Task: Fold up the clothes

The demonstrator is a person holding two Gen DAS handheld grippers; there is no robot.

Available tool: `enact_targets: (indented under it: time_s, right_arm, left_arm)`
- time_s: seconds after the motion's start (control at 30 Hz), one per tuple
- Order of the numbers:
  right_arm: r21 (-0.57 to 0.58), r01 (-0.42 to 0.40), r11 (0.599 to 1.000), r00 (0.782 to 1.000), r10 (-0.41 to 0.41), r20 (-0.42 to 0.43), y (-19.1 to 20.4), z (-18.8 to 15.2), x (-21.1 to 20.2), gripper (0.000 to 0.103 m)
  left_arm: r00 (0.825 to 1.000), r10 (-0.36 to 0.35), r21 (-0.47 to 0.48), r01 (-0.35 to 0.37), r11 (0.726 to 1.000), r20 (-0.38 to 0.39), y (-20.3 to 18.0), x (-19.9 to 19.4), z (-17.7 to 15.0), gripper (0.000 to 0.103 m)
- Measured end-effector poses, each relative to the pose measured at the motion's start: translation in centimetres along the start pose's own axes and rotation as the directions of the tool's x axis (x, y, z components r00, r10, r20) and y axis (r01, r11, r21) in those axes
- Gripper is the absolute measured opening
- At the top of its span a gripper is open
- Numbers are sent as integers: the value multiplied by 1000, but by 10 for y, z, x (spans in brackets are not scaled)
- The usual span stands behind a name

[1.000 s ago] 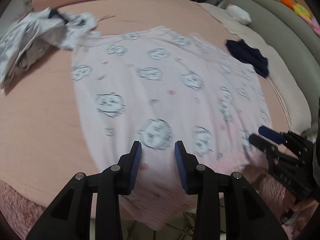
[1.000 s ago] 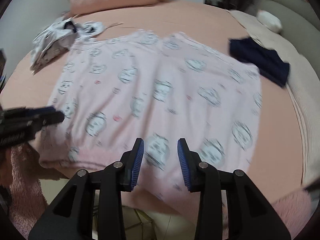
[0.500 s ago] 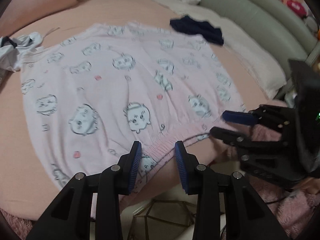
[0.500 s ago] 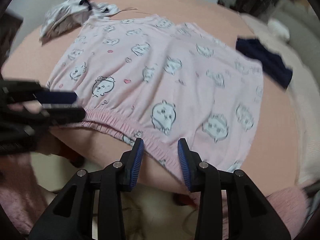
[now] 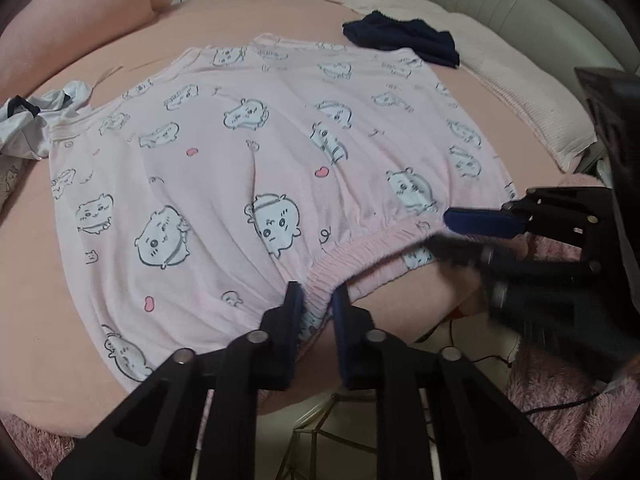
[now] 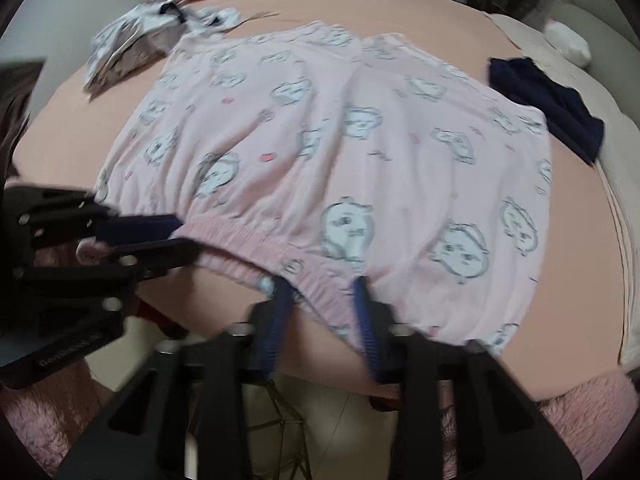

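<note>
Left gripper (image 5: 314, 304) clamps pink shorts (image 5: 260, 168) waistband | right gripper (image 6: 320, 300) closing around waistband | bed edge below

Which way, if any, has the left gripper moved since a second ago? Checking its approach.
Yes: the left gripper drew back toward the near edge of the bed, now pinching the pink shorts by their waistband.
</note>
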State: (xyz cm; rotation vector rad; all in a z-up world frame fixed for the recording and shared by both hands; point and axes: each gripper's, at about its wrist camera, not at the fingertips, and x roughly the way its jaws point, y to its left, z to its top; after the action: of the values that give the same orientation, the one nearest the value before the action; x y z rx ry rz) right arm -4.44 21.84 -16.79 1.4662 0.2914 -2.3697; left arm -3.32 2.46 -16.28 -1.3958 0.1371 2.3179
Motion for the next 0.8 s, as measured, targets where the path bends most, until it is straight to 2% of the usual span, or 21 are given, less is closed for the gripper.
enact_targets:
  time_s: [0.1, 0.23, 0.3, 0.33, 0.43, 0.47, 0.5, 0.53, 0.6, 0.7, 0.8]
  right_arm:
    - [27, -33, 999, 999, 33, -3, -7, 0, -3, 7]
    - [4, -19, 1000, 1000, 19, -15, -4, -3, -8, 7]
    - [-8, -17, 1000, 999, 16, -49, -3, -5, -2, 11]
    - [-18, -15, 1000, 998, 13, -68, -2, -6, 3, 14]
    - [-30, -31, 999, 998, 30, -51, 2, -2, -8, 25]
    - [-30, -50, 998, 998, 49, -40, 2, 0, -14, 25]
    - [-27, -69, 997, 997, 69, -24, 2, 3, -22, 25]
    - [-18, -87, 996, 996, 87, -2, 1, 6, -30, 26]
    - [2, -108, 994, 993, 108, 39, -1, 18, -39, 29]
    - [8, -123, 992, 991, 123, 61, 2, 41, -34, 35]
    - [-16, -116, 993, 993, 116, 15, 14, 61, -6, 35]
  left_arm:
    - [1000, -20, -3, 20, 1000, 3, 0, -4, 1, 5]
    - [998, -46, -33, 45, 998, -44, 4, 3, -6, 9]
    - [994, -92, -81, 87, 993, -58, 12, 4, -8, 13]
    - [993, -111, -107, 106, 989, -45, 19, -1, -7, 15]
    - [987, -156, -181, 157, 971, 22, 42, -26, -3, 27]
    - [987, -154, -221, 160, 962, 46, 54, -33, -3, 38]
    - [987, -142, -269, 156, 950, 69, 68, -40, -4, 45]
    - [990, -113, -320, 133, 938, 80, 83, -44, -5, 45]
    - [997, -47, -414, 65, 908, 55, 111, -40, -12, 45]
    - [999, 44, -542, -40, 839, -6, 153, -32, -22, 45]
    - [1000, 29, -610, -25, 792, -3, 178, -26, -25, 44]
